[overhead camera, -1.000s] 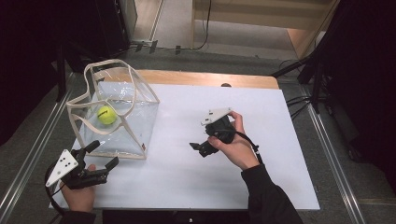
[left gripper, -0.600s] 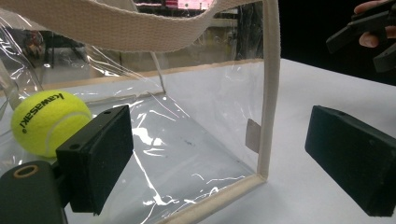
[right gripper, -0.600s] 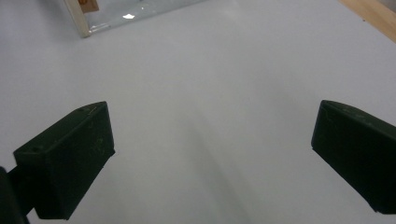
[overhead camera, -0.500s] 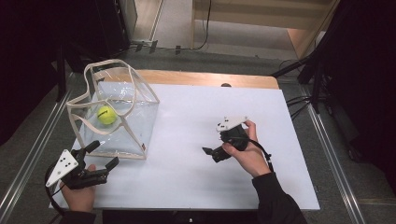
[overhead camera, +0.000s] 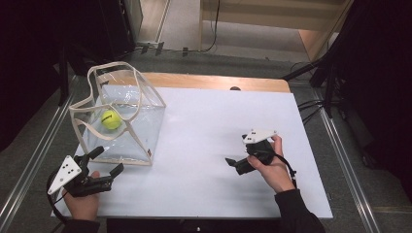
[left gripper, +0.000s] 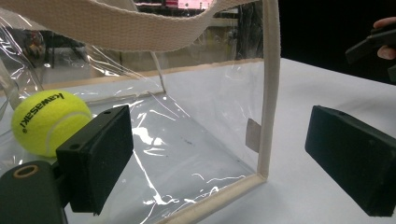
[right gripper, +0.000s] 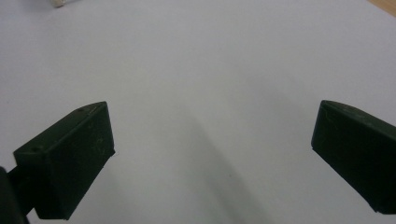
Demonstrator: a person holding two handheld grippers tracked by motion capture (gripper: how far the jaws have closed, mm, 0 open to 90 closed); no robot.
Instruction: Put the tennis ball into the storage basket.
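Clear plastic tote bag with cream webbing trim (overhead camera: 127, 127) stands at the frame's left, holding one yellow tennis ball (overhead camera: 111, 119). Our left gripper (overhead camera: 108, 162), jaws wide and empty, should approach its near corner squarely. Our right gripper (overhead camera: 232, 163), lower right, also gapes wide over bare white tabletop (overhead camera: 204, 121).

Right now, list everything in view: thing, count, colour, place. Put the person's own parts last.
clear bag: one, transparent with beige webbing trim and handles, table's far left, upright and open
tennis ball: one, yellow-green, inside the bag
table: one, white top with a wooden far edge
left tool: one, black, open, near left, beside the bag's near corner
right tool: one, black, open, right of centre, above bare table
hands: two, each holding a tool
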